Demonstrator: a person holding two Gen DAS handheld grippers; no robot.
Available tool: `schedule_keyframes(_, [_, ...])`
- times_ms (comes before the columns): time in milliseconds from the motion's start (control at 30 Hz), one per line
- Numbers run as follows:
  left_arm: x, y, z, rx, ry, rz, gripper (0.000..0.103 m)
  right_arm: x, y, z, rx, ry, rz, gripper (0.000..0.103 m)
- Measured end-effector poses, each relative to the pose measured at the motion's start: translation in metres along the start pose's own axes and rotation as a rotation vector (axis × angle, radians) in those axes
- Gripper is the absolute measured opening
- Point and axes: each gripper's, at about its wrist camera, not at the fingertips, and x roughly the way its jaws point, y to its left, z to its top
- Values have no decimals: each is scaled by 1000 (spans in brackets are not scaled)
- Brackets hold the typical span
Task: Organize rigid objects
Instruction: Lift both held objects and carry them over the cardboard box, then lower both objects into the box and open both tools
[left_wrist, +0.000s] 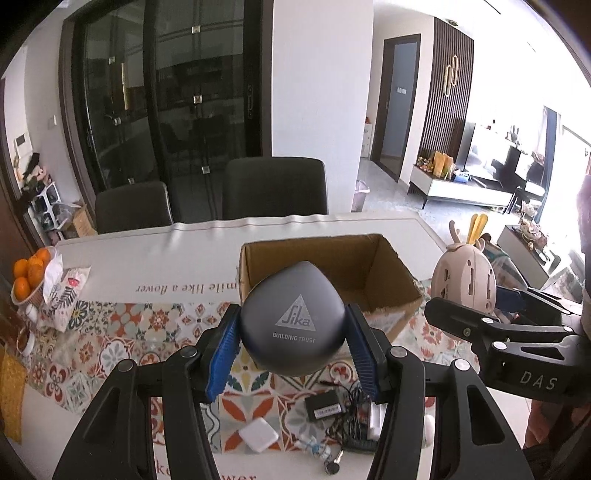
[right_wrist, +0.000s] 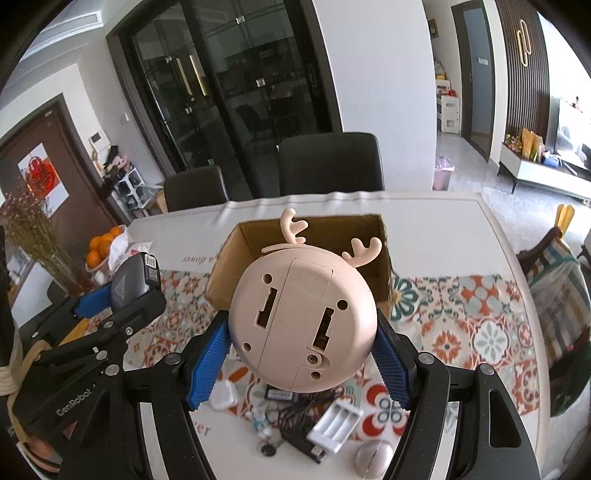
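Round dining table (left_wrist: 122, 258), white-edged under a patterned tile-print cloth, with two dark chairs (left_wrist: 275, 188) pushed in at the far side. Open cardboard box (left_wrist: 328, 273) standing mid-table, looking bare inside as far as both views reach — so, by judgement, sorting barely begun, with nothing yet dropped in.

Held aloft over the near side of the box: a dark grey rounded device (left_wrist: 291, 317) marked "Sika Building Trust", clamped between the blue pads of the left gripper (left_wrist: 291, 345). Alongside to the right, a pale pink deer-antlered gadget (right_wrist: 303, 321), back side and battery cover facing the camera, pinched the same way in the right gripper (right_wrist: 303, 363). Both seemingly ready to go into the box next.

Still left on the cloth below the grippers, near the table edge: a white battery charger cradle (right_wrist: 336, 424), a small black adapter box (left_wrist: 323, 404) amid tangled black cables (left_wrist: 351, 424), a white square plug (left_wrist: 258, 439), a grey mouse-like oval (right_wrist: 373, 456), a key-like bit (left_wrist: 332, 467). Quite a pile remaining.

Off to the left, away from the work: basket of oranges (left_wrist: 29, 280) and a printed snack bag (left_wrist: 68, 295). Main nuisance likely the two grippers crowding each other over one box mouth, and the cable snarl dragging neighbours along.
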Motion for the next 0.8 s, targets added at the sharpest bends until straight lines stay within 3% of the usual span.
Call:
schedule_keyframes(400, [41, -2, 36, 37, 9, 13, 55, 29, -4, 42, -26, 4, -33, 73])
schedule_keyframes(800, [102, 8, 50, 13, 171, -1, 55, 80, -12, 68, -30, 107, -43, 73])
